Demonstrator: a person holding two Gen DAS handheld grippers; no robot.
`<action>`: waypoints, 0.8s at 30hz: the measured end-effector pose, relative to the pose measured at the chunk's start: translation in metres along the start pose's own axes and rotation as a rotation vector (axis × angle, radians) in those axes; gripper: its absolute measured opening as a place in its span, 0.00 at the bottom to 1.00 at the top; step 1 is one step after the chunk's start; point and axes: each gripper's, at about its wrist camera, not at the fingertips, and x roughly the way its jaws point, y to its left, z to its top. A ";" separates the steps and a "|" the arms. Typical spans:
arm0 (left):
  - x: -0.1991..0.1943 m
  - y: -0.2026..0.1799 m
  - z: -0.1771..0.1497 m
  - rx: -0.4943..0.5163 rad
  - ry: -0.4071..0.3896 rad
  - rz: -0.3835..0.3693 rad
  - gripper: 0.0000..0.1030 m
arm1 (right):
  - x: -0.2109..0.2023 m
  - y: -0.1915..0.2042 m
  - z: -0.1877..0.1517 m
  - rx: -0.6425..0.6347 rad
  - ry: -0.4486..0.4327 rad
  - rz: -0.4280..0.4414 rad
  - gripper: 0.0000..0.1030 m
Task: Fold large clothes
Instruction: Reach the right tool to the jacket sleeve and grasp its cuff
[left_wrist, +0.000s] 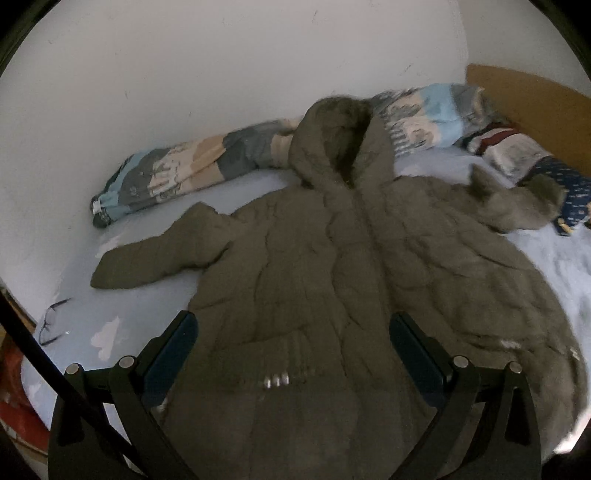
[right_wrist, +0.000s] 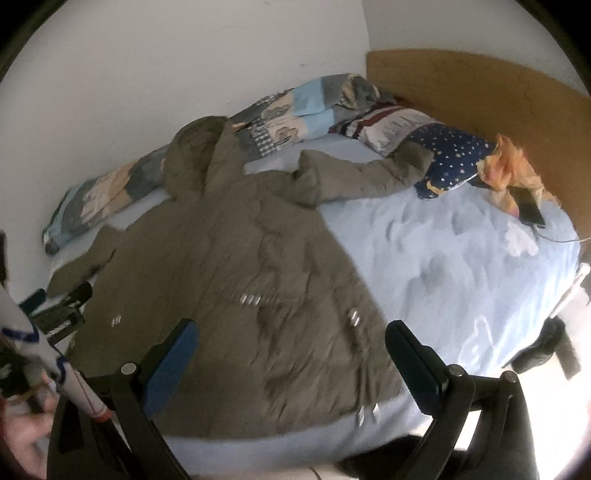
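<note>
Left of the left gripper's (left_wrist: 293, 345) fingers, a pair of glasses (left_wrist: 51, 325) lies on the bed sheet (left_wrist: 147, 306). Both grippers hover with fingers spread apart, gripping nothing. The olive hooded puffer coat (left_wrist: 332, 266) lies flat, front up, between and ahead of the left fingers, its hood toward the rolled patchwork blanket (left_wrist: 177, 177). Under the right gripper (right_wrist: 290, 349) lies the coat's hem. Beyond the right fingers, a phone (right_wrist: 530, 208) rests near the headboard (right_wrist: 480, 88).
</note>
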 end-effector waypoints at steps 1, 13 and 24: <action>0.018 0.001 0.001 -0.017 0.046 -0.007 1.00 | 0.006 -0.011 0.012 0.028 0.000 -0.015 1.00; 0.109 0.000 0.016 -0.111 0.295 -0.084 1.00 | 0.110 -0.168 0.157 0.315 0.085 -0.071 0.87; 0.112 -0.015 0.019 -0.033 0.278 -0.093 1.00 | 0.216 -0.279 0.233 0.566 0.139 -0.048 0.53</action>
